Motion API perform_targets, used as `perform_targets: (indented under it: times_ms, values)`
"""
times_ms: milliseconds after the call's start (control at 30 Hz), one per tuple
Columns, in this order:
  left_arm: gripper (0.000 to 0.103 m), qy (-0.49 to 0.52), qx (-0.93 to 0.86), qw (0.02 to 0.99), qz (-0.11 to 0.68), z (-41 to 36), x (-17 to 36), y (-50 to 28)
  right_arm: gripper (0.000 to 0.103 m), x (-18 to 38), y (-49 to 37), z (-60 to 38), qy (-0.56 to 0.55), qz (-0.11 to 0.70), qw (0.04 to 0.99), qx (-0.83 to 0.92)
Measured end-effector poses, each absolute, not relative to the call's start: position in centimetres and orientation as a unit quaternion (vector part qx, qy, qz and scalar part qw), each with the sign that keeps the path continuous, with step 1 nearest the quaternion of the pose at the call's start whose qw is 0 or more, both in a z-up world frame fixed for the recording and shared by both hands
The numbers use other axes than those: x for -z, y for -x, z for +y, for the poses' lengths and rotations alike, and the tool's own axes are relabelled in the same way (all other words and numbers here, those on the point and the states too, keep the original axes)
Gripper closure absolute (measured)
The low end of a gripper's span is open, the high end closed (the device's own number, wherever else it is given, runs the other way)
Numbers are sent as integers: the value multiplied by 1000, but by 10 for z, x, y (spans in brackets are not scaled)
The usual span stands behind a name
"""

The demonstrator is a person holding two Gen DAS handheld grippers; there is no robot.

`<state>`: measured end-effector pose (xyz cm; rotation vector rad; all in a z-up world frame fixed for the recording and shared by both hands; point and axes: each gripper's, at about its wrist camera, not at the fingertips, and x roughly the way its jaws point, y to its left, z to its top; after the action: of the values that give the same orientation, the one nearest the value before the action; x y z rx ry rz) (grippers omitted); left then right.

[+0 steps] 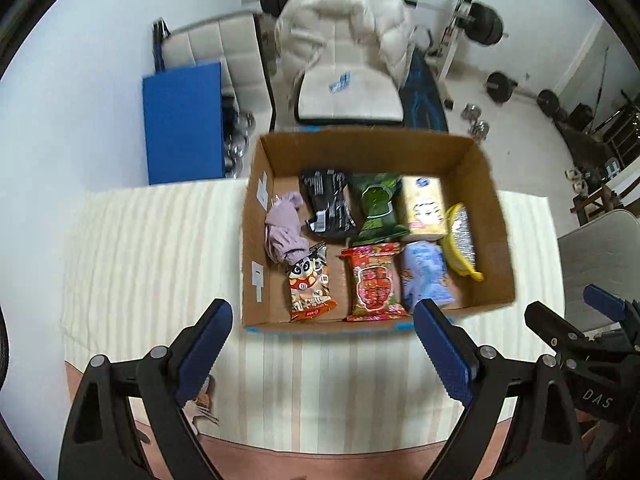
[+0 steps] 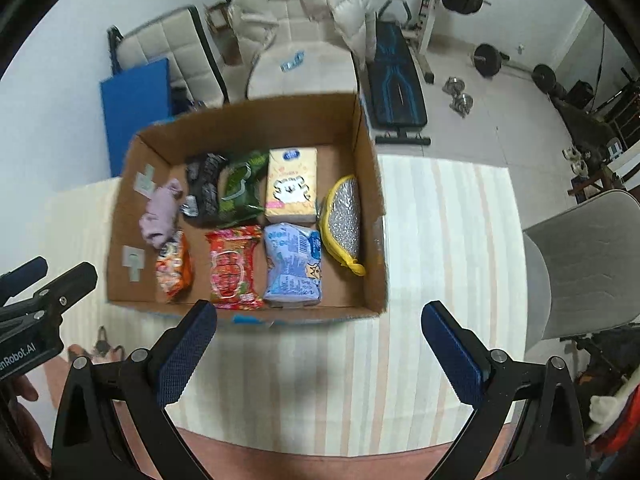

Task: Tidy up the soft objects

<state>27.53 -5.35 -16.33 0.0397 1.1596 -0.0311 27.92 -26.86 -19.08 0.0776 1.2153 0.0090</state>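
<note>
- On the striped cloth [image 1: 160,248] a cardboard box [image 1: 360,152] is set, open at the top, with blue tape along its near bottom edge.
- Inside the box, along the far row, a lilac cloth bundle [image 1: 285,226], a black packet [image 1: 328,204], a green packet [image 1: 376,208] and a cream tissue pack [image 1: 426,208] are laid side by side.
- In the near row an orange snack bag [image 1: 310,286], a red snack bag [image 1: 374,284] and a pale blue pack [image 1: 426,276] are found; the lilac bundle overlaps the top of the orange bag.
- A yellow-rimmed silver scrubber [image 1: 464,242] is leaned against the box's right wall.
- The left gripper [image 1: 324,356] is held above the cloth just in front of the box, its blue-padded fingers spread wide with nothing between them.
- The right gripper [image 2: 320,356] is likewise held wide apart and empty, near the box's front right corner.
- Each gripper is seen at the edge of the other's view, so the two are held near each other.
- Behind the box a white chair [image 2: 304,68] draped with a pale padded jacket [image 2: 296,4] is seen, and a weight bench [image 2: 396,84] stands further right.
</note>
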Motion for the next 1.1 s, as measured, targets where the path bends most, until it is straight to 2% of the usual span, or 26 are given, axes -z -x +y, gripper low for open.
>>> perform_targets:
  times_ms: [333, 567, 1100]
  values:
    - [10, -14, 20, 870, 493, -60, 95, -184, 0, 109, -185, -275, -52, 512, 857, -35]
    - [10, -12, 21, 878, 478, -63, 66, -129, 0, 60, -123, -275, -52, 471, 880, -35]
    - [10, 12, 16, 901, 434, -53, 3, -65, 0, -1, -46, -259, -20, 427, 903, -44]
